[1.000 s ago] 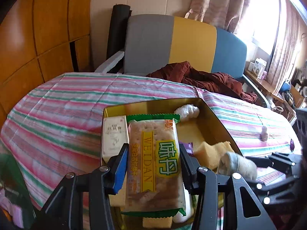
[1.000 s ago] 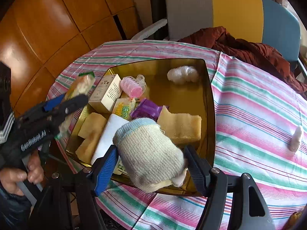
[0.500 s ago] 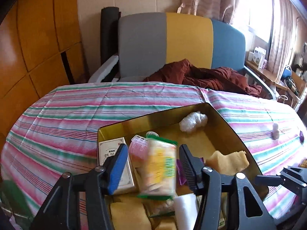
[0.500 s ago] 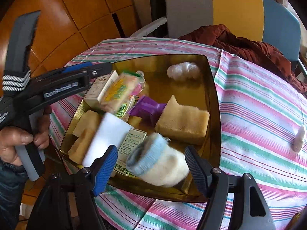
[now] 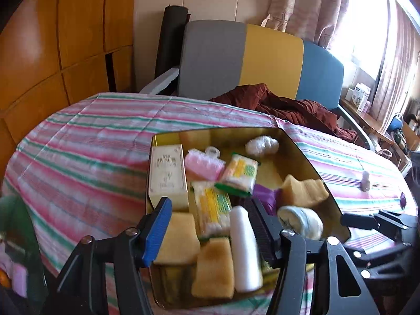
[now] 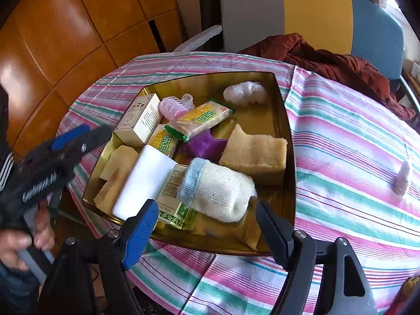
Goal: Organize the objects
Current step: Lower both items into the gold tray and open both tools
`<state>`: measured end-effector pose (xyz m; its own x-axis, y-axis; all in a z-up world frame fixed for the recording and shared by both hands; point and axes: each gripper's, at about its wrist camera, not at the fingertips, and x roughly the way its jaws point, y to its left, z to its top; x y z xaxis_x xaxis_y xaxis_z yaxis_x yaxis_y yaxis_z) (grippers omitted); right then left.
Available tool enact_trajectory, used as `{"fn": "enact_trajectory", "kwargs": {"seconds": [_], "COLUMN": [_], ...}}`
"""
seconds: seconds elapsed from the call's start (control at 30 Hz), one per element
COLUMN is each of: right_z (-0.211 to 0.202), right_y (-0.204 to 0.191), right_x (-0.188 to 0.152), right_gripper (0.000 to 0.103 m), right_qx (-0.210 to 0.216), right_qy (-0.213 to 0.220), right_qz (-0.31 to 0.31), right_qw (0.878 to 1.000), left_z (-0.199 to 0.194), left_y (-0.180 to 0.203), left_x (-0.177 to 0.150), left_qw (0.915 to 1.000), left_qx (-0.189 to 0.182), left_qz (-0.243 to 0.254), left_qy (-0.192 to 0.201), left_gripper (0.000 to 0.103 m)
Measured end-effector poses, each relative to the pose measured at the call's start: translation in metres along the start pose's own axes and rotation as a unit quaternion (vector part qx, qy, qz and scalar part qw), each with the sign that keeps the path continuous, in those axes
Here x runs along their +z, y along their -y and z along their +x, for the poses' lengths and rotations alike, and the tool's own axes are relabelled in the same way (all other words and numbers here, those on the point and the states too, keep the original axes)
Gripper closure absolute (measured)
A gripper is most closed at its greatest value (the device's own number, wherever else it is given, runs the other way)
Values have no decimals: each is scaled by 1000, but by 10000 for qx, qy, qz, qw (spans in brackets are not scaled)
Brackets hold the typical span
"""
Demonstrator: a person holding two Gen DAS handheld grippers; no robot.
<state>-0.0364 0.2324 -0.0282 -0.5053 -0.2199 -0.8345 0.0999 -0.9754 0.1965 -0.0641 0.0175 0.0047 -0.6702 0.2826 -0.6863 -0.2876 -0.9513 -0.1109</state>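
Now each tool, left (image 5: 207,225) and right (image 6: 207,225), is opening empty over the crowded gold tray (image 6: 284,120).

In the tin (image 6: 284,136) on the table (image 6: 341,141), the sock (image 6: 218,191) lies before the sponge (image 6: 254,155)

— From my left wrist view, the near corner of the gold tray (image 5: 168,299) hides behind the left claw (image 5: 207,231), blurred.

— Mine: the green box (image 6: 173,197) sits half under the rolled sock (image 6: 218,189); its print is unreadable.
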Motion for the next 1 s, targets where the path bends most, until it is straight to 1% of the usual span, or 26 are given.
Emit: {"fn": "enact_trajectory", "kwargs": {"seconds": [0.17,0.3,0.33,0.43,0.67,1.0], "right_z": [-5,-10,-12,-14,-13,-14], "right_y": [-6,-9,-10,-10,-4,0], "right_x": [-5,-9,-10,-11,-17,-19], "right_gripper": [24,24,24,23,22,22], "right_qx": [-114,-242,-291,-376,-463,-535], "right_qy": [72,174,225,292,261,284], "right_qz": [-86,-155,-177,-204,-103,-30], "right_qw": [9999,9994,9992,9987,9985,9982], "left_z": [-11,-20,-22,-24,-25,-22], "left_y": [6,13,15,17,22,28], "left_x": [-12,-15,-16,-19,-26,-32], "left_qw": [9999,9998,9998,9998,9998,9998], "left_qx": [46,120,125,147,213,193], "left_qz": [-152,-110,-109,-92,-15,23], "left_qy": [-1,99,117,114,55,-57], "left_gripper": [37,29,29,28,27,27]}}
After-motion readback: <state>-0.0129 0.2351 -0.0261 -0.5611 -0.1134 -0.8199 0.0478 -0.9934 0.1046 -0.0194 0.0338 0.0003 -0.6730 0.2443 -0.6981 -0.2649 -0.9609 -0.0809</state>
